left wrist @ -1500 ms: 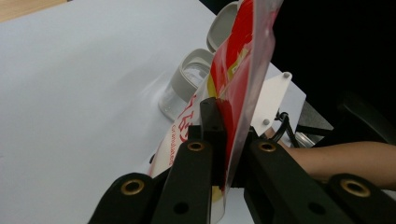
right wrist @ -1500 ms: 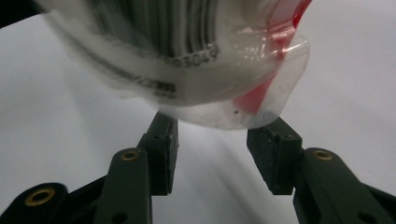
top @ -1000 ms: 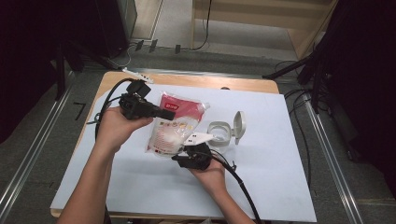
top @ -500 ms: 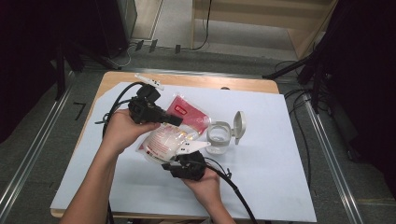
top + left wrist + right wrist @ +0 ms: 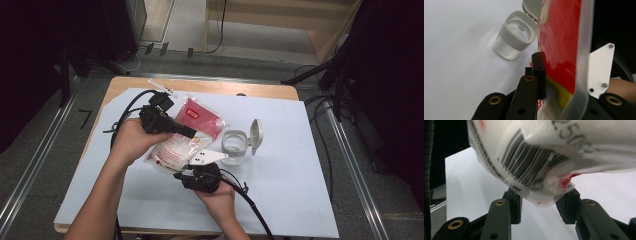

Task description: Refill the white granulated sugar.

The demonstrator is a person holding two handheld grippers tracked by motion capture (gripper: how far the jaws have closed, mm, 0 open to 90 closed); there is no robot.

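Since a second ago, left gripper (image 5: 187, 132) fingers, clamped on the bag (image 5: 187, 140), lifted it; right gripper (image 5: 186, 172) fingers gape beneath.

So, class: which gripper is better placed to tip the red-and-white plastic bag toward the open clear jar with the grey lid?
Left. The left gripper is shut on the red-and-white plastic bag's red end, nearest the open clear jar. The right gripper only straddles the bag's lower corner, jaws apart, suited to supporting.
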